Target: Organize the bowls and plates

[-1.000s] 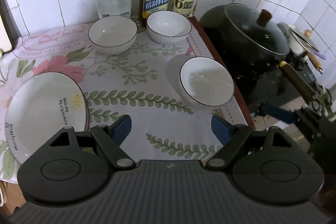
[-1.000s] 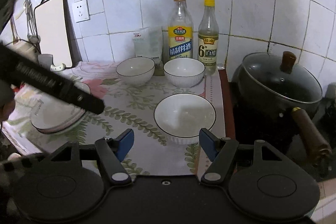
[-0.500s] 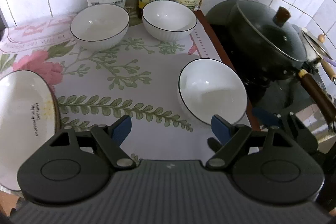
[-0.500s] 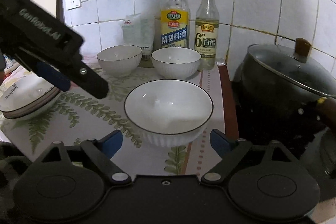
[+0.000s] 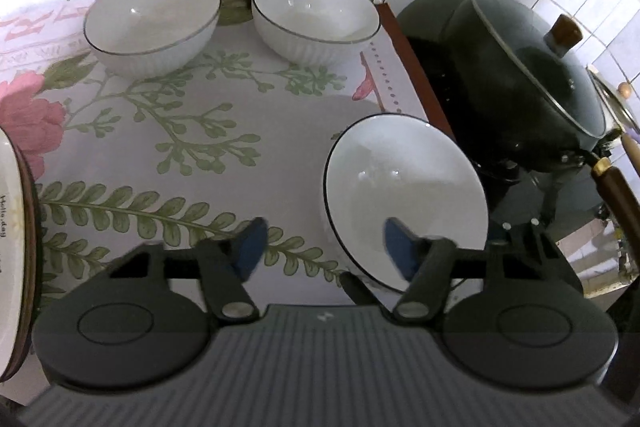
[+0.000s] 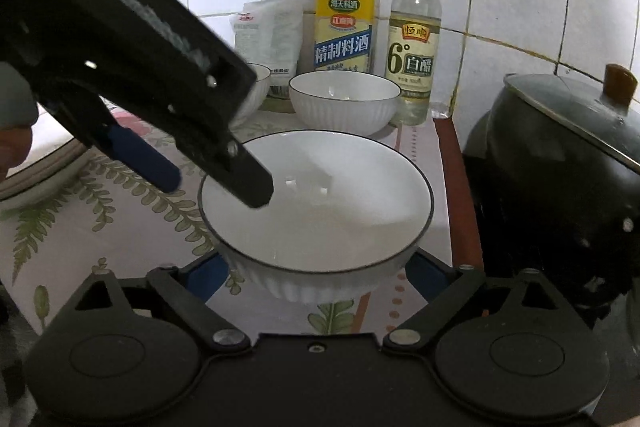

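Both grippers had dropped closer to the near bowl (image 6: 316,215) at the bench's (image 5: 168,131) right edge: the right gripper (image 6: 316,273) had its opening jaws spread either side of the ribbed white wall, not pressing, while the left gripper (image 5: 324,249) straddled the bowl's near-left rim, jaws closing, one finger inside. Beyond stood two more glossy bowls (image 5: 154,23), a plate (image 5: 12,227) at the left.

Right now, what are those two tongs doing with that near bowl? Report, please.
Left tongs closing over near bowl rim, one finger inside. Right tongs opening, straddling bowl base, no grip seen. Black pot close beside.
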`<control>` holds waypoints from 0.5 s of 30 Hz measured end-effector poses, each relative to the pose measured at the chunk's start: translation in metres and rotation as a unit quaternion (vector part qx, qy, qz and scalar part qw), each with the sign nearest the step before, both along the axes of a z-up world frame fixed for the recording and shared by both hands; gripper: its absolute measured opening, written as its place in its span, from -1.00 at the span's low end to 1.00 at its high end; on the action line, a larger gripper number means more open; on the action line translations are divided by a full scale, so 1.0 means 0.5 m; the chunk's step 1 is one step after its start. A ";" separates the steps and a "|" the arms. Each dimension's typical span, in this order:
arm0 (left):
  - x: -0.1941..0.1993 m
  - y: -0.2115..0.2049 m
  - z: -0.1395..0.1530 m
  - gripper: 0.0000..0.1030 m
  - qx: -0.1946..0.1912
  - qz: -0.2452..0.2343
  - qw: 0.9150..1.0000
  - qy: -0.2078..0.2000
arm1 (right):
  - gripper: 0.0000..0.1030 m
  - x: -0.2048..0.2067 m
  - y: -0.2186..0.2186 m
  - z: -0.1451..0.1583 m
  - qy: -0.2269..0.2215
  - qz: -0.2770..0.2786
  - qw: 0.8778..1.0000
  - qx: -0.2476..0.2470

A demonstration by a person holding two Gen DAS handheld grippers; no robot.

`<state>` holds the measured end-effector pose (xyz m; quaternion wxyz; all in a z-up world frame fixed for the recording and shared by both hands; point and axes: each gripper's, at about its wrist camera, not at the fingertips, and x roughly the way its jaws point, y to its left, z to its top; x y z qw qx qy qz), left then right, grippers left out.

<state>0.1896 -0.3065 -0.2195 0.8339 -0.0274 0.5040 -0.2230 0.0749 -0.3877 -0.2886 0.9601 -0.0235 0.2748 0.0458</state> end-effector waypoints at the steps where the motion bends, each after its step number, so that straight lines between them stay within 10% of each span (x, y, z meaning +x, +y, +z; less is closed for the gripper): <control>1: 0.003 -0.001 -0.004 -0.20 -0.002 -0.002 1.000 0.008 | 0.91 0.002 -0.002 -0.001 -0.001 0.001 1.000 0.001; 6: -0.001 -0.005 -0.010 -0.59 -0.014 -0.016 1.000 0.021 | 0.91 -0.001 -0.002 -0.004 -0.005 0.005 1.000 0.000; 15: -0.005 -0.010 -0.007 -0.62 0.004 -0.020 1.000 0.016 | 0.93 0.001 0.002 -0.003 -0.010 0.010 1.000 -0.008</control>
